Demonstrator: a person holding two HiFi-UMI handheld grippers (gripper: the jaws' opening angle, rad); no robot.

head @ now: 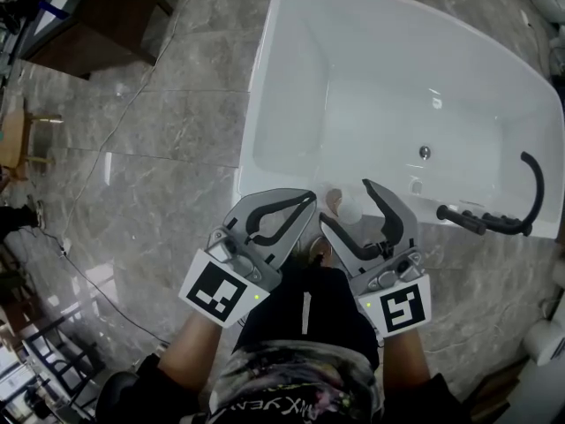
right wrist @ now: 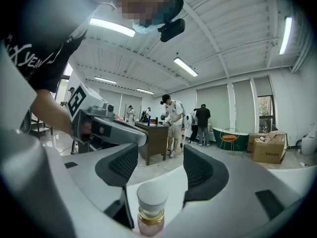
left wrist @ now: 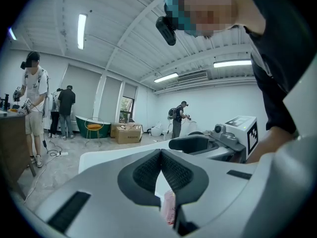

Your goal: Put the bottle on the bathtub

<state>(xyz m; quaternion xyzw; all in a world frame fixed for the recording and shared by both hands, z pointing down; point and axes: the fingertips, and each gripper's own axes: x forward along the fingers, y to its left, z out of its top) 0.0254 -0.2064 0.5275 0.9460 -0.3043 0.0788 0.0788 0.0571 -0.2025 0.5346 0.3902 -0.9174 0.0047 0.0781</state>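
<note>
A small bottle (head: 350, 210) with a white cap, gold collar and pink body stands upright on the near rim of the white bathtub (head: 265, 78). My right gripper (head: 345, 202) is open, its jaws either side of the bottle and not pressing on it. In the right gripper view the bottle (right wrist: 151, 209) sits low between the spread jaws of the right gripper (right wrist: 159, 157), on the white rim (right wrist: 163, 177). My left gripper (head: 310, 198) is shut and empty, just left of the bottle. The left gripper view shows the left gripper (left wrist: 161, 155) with pads together and the bottle (left wrist: 169, 207) below them.
A black tap with a curved hose (head: 494, 221) sits on the rim to the right. The tub's drain (head: 425, 152) shows inside. Grey marble floor (head: 150, 175) with a cable surrounds the tub; a wooden desk (head: 97, 16) is far left. Several people (right wrist: 173, 125) stand in the room.
</note>
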